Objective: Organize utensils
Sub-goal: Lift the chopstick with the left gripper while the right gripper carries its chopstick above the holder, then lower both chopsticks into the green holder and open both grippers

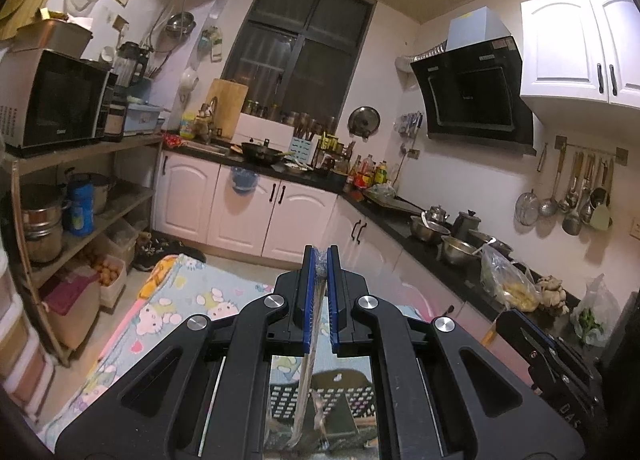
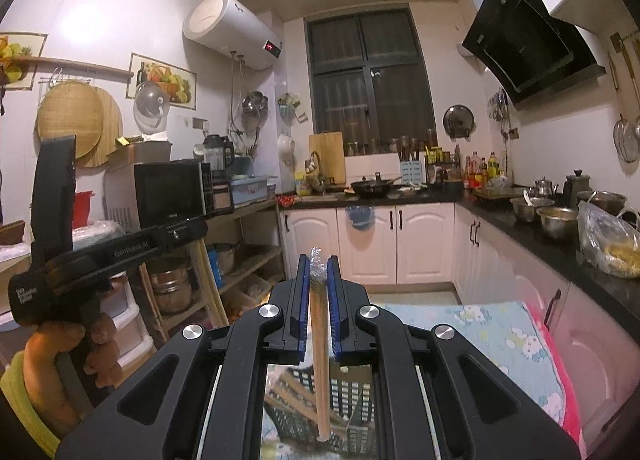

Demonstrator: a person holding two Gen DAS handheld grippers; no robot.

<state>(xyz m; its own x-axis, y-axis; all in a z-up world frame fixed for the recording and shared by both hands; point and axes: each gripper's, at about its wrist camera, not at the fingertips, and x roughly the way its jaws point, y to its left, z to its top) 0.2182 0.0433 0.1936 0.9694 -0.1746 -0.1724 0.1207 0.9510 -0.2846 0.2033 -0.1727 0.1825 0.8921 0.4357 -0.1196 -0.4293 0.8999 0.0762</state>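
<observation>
The left gripper (image 1: 321, 256) is clamped on a plastic-wrapped utensil (image 1: 310, 348), which slants down between its blue pads. The right gripper (image 2: 318, 266) pinches a wrapped wooden chopstick (image 2: 320, 360) above the floral cloth (image 2: 500, 336), and both point level toward the kitchen cabinets (image 2: 416, 240).

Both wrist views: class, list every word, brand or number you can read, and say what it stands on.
"GenRobot.AI": logo strip on the left gripper, slightly blurred.
"DAS": body print on the right gripper, possibly cut off.
Too small or blurred to read: white handle print, microwave badge, water heater's red display, bottle labels.
</observation>
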